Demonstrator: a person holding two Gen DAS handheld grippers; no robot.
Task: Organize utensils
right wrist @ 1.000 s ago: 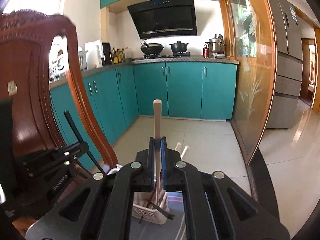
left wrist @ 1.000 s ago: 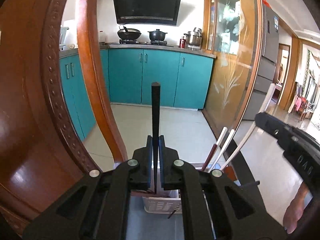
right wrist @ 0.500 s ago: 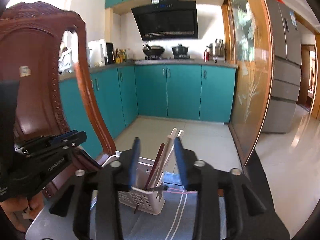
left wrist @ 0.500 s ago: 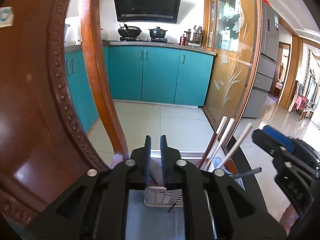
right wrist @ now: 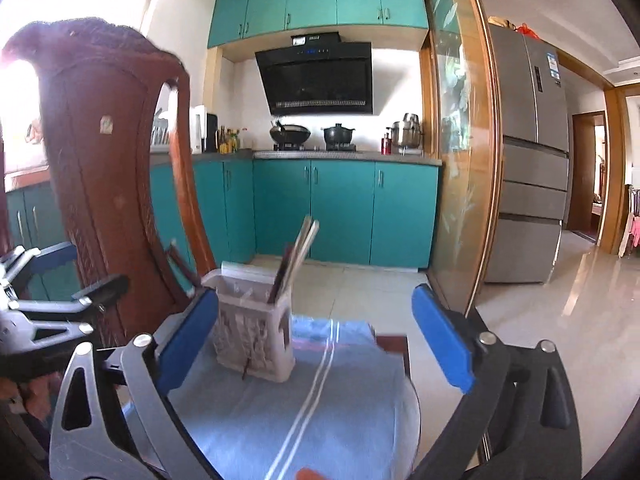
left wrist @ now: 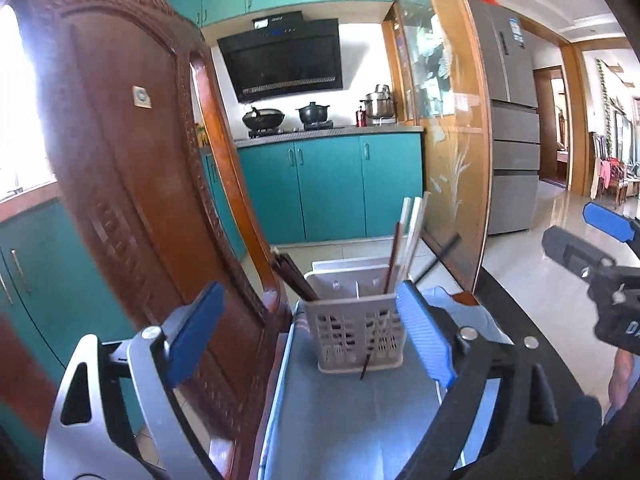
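A grey slotted utensil basket (left wrist: 352,320) stands on a blue cloth (left wrist: 352,420) at the table's far end. It holds dark chopsticks (left wrist: 294,276) leaning left and white and brown chopsticks (left wrist: 410,232) leaning right. My left gripper (left wrist: 310,338) is open and empty, just short of the basket. In the right wrist view the basket (right wrist: 252,328) sits ahead to the left, and my right gripper (right wrist: 314,340) is open and empty. The right gripper also shows at the right edge of the left wrist view (left wrist: 600,256).
A carved wooden chair back (left wrist: 132,200) stands close on the left of the table. A glass partition with a wooden frame (left wrist: 452,140) rises behind the table's far right corner. Teal kitchen cabinets (right wrist: 340,212) and a fridge (right wrist: 528,184) lie beyond.
Both grippers have opened and let go of their chopsticks, a dark one on the left and a pale one on the right. Both have drawn back from the basket.
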